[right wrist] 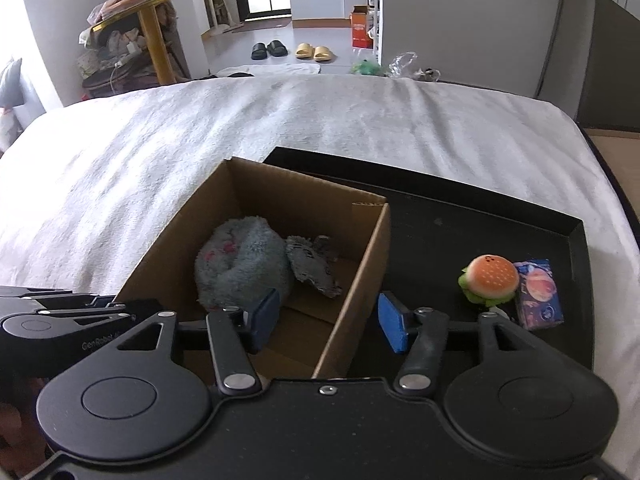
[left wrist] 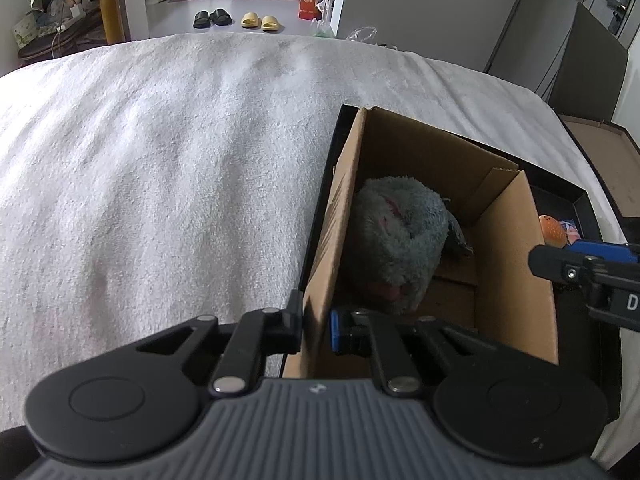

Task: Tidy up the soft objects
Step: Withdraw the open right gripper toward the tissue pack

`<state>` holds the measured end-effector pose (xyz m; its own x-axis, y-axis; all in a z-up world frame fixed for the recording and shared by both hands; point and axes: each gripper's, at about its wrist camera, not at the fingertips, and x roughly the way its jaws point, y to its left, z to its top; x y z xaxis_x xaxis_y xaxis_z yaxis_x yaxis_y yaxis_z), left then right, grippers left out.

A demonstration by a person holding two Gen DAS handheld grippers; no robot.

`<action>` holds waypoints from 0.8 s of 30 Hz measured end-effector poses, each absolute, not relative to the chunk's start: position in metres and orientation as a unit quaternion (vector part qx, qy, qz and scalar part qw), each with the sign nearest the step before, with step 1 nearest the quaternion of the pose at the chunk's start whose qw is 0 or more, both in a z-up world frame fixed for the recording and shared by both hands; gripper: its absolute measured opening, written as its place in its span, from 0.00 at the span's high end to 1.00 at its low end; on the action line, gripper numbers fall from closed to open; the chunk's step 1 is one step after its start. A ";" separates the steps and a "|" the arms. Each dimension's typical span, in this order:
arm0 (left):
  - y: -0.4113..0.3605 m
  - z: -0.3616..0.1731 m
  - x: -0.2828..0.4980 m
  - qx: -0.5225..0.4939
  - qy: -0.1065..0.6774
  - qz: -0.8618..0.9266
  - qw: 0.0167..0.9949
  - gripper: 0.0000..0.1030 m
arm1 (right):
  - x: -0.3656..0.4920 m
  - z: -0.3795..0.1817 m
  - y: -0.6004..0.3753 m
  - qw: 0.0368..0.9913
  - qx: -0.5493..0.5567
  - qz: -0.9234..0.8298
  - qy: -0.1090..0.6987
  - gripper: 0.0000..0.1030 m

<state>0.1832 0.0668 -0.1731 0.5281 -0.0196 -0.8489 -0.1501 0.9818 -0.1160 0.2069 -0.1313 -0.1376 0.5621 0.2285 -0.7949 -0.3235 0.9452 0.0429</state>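
A brown cardboard box (left wrist: 516, 260) (right wrist: 168, 256) stands in a black tray (right wrist: 480, 216) on a white bedspread. Inside it lie a grey fluffy bundle with pink marks (left wrist: 396, 240) (right wrist: 244, 264) and a flat grey plush piece (right wrist: 314, 266). My left gripper (left wrist: 316, 326) is shut on the box's left wall near its front corner. My right gripper (right wrist: 330, 322) is open, and the box's right wall passes between its blue pads without touching them. A burger plush (right wrist: 490, 278) (left wrist: 552, 230) and a purple tissue packet (right wrist: 538, 294) rest on the tray to the right of the box.
The white bedspread (left wrist: 160, 180) stretches left of and beyond the tray. Past the bed's far edge lie slippers (right wrist: 292, 50), an orange carton (right wrist: 360, 26) and a cluttered yellow-legged table (right wrist: 132, 32). A dark panel (left wrist: 588, 68) leans at the right.
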 end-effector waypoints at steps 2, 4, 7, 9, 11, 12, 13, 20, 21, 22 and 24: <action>0.067 -0.173 0.183 -0.087 0.485 0.038 0.869 0.89 | 0.207 -0.137 -0.135 0.882 -0.054 0.155 0.441 0.46; 0.066 -0.173 0.183 -0.087 0.487 0.039 0.868 0.89 | 0.206 -0.136 -0.139 0.882 -0.054 0.152 0.442 0.44; 0.066 -0.172 0.183 -0.086 0.490 0.042 0.867 0.89 | 0.205 -0.133 -0.149 0.883 -0.047 0.149 0.443 0.40; 0.065 -0.171 0.183 -0.084 0.491 0.044 0.866 0.89 | 0.204 -0.132 -0.157 0.883 -0.043 0.147 0.445 0.36; 0.064 -0.169 0.183 -0.083 0.491 0.044 0.866 0.89 | 0.205 -0.132 -0.165 0.883 -0.041 0.141 0.446 0.34; 0.063 -0.169 0.183 -0.081 0.491 0.045 0.866 0.88 | 0.205 -0.132 -0.170 0.883 -0.039 0.138 0.446 0.34; 0.062 -0.168 0.183 -0.078 0.491 0.046 0.866 0.88 | 0.206 -0.132 -0.175 0.884 -0.036 0.135 0.447 0.34; 0.058 -0.167 0.184 -0.068 0.499 0.050 0.863 0.83 | 0.210 -0.136 -0.200 0.885 -0.027 0.121 0.449 0.34; 0.058 -0.166 0.185 -0.067 0.500 0.051 0.862 0.79 | 0.210 -0.137 -0.203 0.885 -0.026 0.120 0.449 0.33; 0.057 -0.166 0.186 -0.067 0.502 0.052 0.861 0.76 | 0.212 -0.138 -0.205 0.885 -0.024 0.120 0.450 0.33; 0.056 -0.166 0.188 -0.067 0.505 0.052 0.859 0.61 | 0.214 -0.140 -0.210 0.883 -0.025 0.119 0.453 0.33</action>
